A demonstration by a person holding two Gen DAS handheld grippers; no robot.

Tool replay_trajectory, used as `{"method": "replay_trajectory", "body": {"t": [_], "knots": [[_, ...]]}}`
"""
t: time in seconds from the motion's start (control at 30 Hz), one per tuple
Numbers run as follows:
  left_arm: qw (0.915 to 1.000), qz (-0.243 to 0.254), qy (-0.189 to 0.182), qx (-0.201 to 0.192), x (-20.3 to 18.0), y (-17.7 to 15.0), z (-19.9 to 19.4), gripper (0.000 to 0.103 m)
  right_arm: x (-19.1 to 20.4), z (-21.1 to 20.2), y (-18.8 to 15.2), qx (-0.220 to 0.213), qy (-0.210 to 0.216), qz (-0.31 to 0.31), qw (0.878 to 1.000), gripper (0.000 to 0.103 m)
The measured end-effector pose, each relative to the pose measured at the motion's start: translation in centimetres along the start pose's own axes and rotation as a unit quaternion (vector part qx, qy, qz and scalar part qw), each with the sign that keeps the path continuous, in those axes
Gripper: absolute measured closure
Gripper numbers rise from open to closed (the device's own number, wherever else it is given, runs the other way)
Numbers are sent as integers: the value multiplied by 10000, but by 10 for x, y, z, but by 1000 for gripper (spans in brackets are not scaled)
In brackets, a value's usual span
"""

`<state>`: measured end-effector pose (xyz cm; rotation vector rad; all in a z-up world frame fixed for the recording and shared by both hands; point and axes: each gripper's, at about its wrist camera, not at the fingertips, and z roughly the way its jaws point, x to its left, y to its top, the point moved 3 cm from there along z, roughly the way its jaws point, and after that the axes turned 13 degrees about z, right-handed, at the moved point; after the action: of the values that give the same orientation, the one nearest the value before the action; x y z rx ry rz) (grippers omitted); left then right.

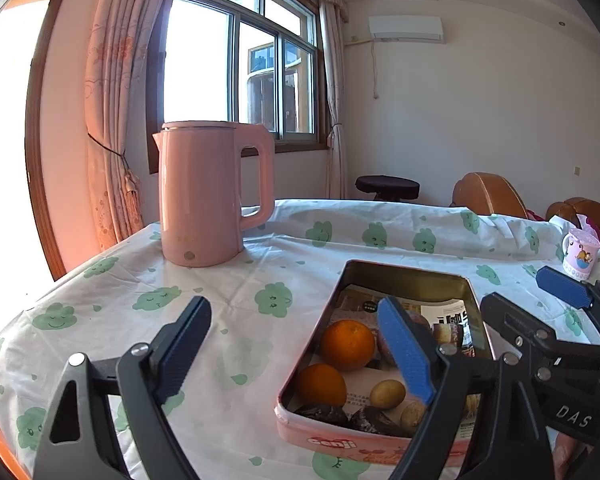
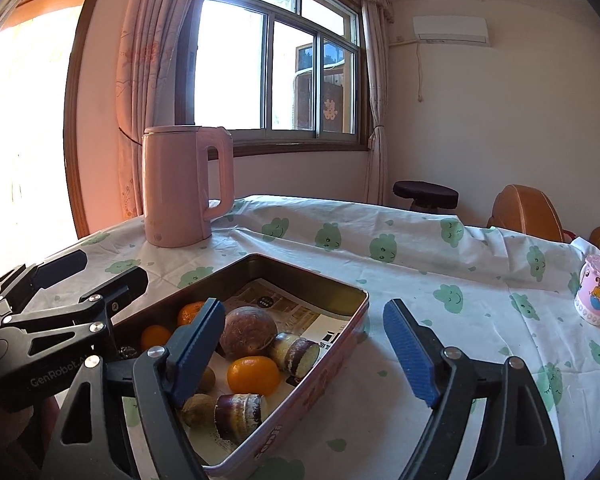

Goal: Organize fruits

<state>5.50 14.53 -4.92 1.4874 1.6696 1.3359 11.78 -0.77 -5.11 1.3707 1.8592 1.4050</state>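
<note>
Both grippers are seen with jaws spread wide and nothing between the pads: left gripper (image 1: 296, 348) low over the cloth at the tin's left edge, right gripper (image 2: 304, 352) straddling the tin's right wall. Fruit is already gathered in the tin (image 2: 332, 280), a shallow rectangular metal tray with thin rolled rim, lined with printed paper, resting on the table (image 2: 440, 320) under a slick plastic cloth. Oranges (image 1: 347, 345) are judged firm, round, lightly pebbled; a grip across the widest part is advised, moderate squeeze, since they roll. Brown round fruit (image 2: 249, 331) looks hard-shelled, rough and heavier. Cut cane-like pieces (image 2: 294, 352) are stiff cylinders, best taken across the barrel. Small tan ovals (image 1: 387, 393) are possibly kiwis, though the view is too poor to confirm; soft handling is assumed. A pink kettle (image 1: 204, 196) stands well apart, smooth and upright.
</note>
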Motion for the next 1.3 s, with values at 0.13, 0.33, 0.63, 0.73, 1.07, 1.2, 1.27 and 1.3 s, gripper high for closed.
{"method": "replay_trajectory", "body": {"t": [0.13,0.33,0.63,0.73,1.07,1.2,1.27,1.3], "knots": [[10000,-28,28,-74,2,0,-3,6,0,-3,0,-70,-36,26,10000,16],[10000,-30,45,-61,1,0,-3,3,-2,-3,1,-72,-50,67,9999,16],[9999,-48,77,-68,3,0,-3,0,-4,-4,1,-86,-68,87,9999,15],[9999,-68,112,-58,3,0,-3,0,-4,-4,1,-93,-79,98,9999,15],[9998,-100,150,-72,6,-2,-2,0,-7,-6,1,-133,-115,142,9997,15],[9998,-105,167,-69,6,-2,-3,0,-7,-6,1,-140,-118,142,9997,15],[9997,-119,195,-60,7,-3,-3,0,-7,-6,1,-140,-116,143,9997,15],[9997,-125,204,-52,7,-3,-3,0,-7,-6,1,-142,-117,145,9997,15]]}}
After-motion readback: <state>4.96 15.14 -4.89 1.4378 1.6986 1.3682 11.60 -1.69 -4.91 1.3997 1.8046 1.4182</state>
